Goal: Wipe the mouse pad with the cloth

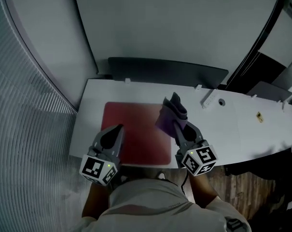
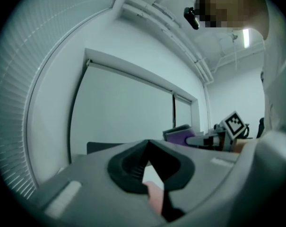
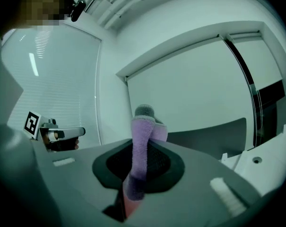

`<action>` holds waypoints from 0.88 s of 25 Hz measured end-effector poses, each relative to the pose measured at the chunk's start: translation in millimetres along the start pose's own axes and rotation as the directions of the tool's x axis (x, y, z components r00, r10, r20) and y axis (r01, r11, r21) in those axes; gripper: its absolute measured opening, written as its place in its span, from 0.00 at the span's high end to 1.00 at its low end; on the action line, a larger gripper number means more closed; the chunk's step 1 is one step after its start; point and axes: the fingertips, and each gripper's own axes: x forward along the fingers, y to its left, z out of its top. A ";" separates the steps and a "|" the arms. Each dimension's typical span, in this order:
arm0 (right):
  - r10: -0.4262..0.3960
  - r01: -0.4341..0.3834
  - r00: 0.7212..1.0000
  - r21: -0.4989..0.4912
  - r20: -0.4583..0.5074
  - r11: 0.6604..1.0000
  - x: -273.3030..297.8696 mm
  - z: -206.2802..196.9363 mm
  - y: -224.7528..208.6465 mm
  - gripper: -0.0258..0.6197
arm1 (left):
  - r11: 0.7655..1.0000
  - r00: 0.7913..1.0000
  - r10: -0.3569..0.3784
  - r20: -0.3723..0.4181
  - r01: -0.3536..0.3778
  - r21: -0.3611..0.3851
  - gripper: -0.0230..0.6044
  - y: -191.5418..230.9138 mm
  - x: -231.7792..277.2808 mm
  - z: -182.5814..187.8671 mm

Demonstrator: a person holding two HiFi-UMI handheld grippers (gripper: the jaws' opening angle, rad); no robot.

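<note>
A dark red mouse pad [image 1: 136, 129] lies flat on the white table [image 1: 261, 134]. My right gripper [image 1: 177, 128] is shut on a purple and grey cloth [image 1: 172, 114], which bunches up over the pad's right edge. In the right gripper view the cloth [image 3: 142, 141] stands up between the closed jaws of my right gripper [image 3: 142, 148]. My left gripper [image 1: 118, 128] hovers over the pad's front left part, shut with nothing in it. In the left gripper view the jaw tips of my left gripper [image 2: 148, 143] meet, and the cloth [image 2: 178, 135] shows far to the right.
A dark grey panel [image 1: 165, 71] stands along the table's far edge. A white socket strip [image 1: 208, 99] and a round cable hole [image 1: 221, 102] lie right of the pad. Blinds [image 1: 25, 110] curve along the left. Wooden floor [image 1: 242, 187] shows at the lower right.
</note>
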 end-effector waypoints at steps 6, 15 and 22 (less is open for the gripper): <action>-0.003 0.002 1.000 -0.036 -0.009 0.999 14.4 -3.1 11.2 0.89 | 1.000 1.000 0.023 0.008 -0.023 0.005 0.96 19.7 -16.2 -1.5; 0.021 -0.022 1.000 -0.047 -0.019 0.999 20.1 1.8 20.3 0.89 | 1.000 1.000 0.028 -0.003 -0.028 -0.006 0.96 24.5 -14.2 4.2; 0.046 -0.047 0.999 -0.044 -0.018 0.998 21.9 1.9 23.8 0.89 | 1.000 1.000 0.027 0.010 -0.027 0.005 0.96 21.4 -14.5 6.5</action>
